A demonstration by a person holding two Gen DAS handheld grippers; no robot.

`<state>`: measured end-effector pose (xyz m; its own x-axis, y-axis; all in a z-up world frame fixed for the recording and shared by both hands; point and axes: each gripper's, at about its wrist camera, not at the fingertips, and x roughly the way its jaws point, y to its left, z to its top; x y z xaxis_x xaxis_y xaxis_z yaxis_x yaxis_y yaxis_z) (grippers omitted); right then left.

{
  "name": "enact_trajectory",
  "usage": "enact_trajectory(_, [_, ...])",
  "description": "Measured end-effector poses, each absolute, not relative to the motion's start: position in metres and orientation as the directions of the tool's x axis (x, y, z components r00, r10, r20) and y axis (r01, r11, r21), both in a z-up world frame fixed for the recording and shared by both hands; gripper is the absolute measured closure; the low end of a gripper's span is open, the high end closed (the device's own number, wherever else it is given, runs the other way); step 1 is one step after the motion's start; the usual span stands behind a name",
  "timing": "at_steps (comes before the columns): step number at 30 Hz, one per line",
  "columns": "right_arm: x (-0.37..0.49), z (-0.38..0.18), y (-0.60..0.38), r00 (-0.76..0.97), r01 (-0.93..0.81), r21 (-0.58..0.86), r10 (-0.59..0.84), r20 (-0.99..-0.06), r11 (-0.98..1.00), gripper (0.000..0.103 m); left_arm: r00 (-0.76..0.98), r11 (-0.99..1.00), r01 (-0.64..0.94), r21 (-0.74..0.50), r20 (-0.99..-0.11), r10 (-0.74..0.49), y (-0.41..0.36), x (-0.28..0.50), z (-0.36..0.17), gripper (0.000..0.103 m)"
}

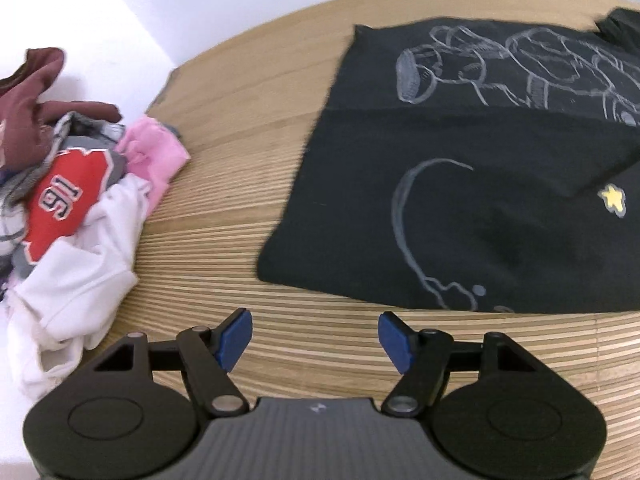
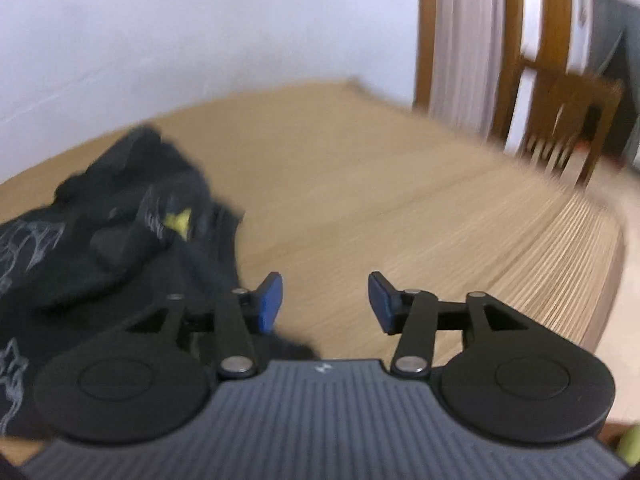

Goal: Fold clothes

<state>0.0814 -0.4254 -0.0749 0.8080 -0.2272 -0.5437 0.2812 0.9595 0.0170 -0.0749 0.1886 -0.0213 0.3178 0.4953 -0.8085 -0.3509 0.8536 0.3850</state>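
A black T-shirt (image 1: 472, 184) with a pale line drawing and a yellow star lies partly folded on the wooden table (image 1: 248, 176), to the upper right in the left wrist view. My left gripper (image 1: 316, 340) hovers over bare wood just short of the shirt's near edge, open, with nothing between its blue pads. In the blurred right wrist view the same black shirt (image 2: 120, 236) lies bunched at the left. My right gripper (image 2: 325, 304) stands open beside the shirt's right edge, over bare table, with nothing between its fingers.
A heap of other clothes (image 1: 76, 200), white, red, pink and maroon, sits at the table's left end. A white wall (image 2: 200, 32) runs behind the table. A wooden chair (image 2: 568, 120) and a door frame stand past the table's far right corner.
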Motion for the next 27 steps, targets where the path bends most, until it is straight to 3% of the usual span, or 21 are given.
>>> enact_trajectory(3, [0.098, -0.059, -0.396, 0.85, 0.131, 0.063, -0.079, -0.521, 0.989, 0.05, 0.354, 0.862, -0.36, 0.357, -0.802, 0.48, 0.203, -0.079, -0.011, 0.031])
enact_trajectory(5, [0.106, -0.054, -0.357, 0.839, -0.039, 0.123, 0.099, -0.534, 0.992, 0.05, 0.382, 0.869, -0.355, 0.345, -0.795, 0.472, 0.212, -0.08, -0.006, 0.031])
enact_trajectory(9, [0.12, -0.062, -0.242, 0.698, -0.393, 0.194, 0.429, -0.573, 0.899, 0.05, 0.44, 0.907, -0.29, 0.304, -0.8, 0.409, 0.237, -0.078, -0.01, 0.031])
enact_trajectory(13, [0.13, -0.072, -0.099, 0.537, -0.649, 0.17, 0.605, -0.587, 0.741, 0.052, 0.472, 0.949, -0.213, 0.235, -0.825, 0.31, 0.266, -0.079, -0.024, 0.031])
enact_trajectory(17, [0.157, -0.092, 0.03, 0.417, -0.766, 0.144, 0.654, -0.631, 0.627, 0.052, 0.459, 0.972, -0.163, 0.168, -0.86, 0.225, 0.293, -0.08, -0.044, 0.031])
enact_trajectory(20, [0.16, -0.11, 0.099, 0.377, -0.772, 0.109, 0.59, -0.714, 0.626, 0.052, 0.473, 0.983, -0.131, 0.129, -0.863, 0.176, 0.304, -0.086, -0.048, 0.031])
enact_trajectory(22, [0.157, -0.116, 0.116, 0.389, -0.754, 0.079, 0.541, -0.746, 0.652, 0.052, 0.488, 0.987, -0.116, 0.108, -0.86, 0.152, 0.312, -0.087, -0.044, 0.031])
enact_trajectory(27, [0.123, -0.084, 0.08, 0.475, -0.714, 0.067, 0.552, -0.685, 0.697, 0.051, 0.557, 0.994, -0.085, 0.07, -0.824, 0.106, 0.333, -0.065, -0.028, 0.03])
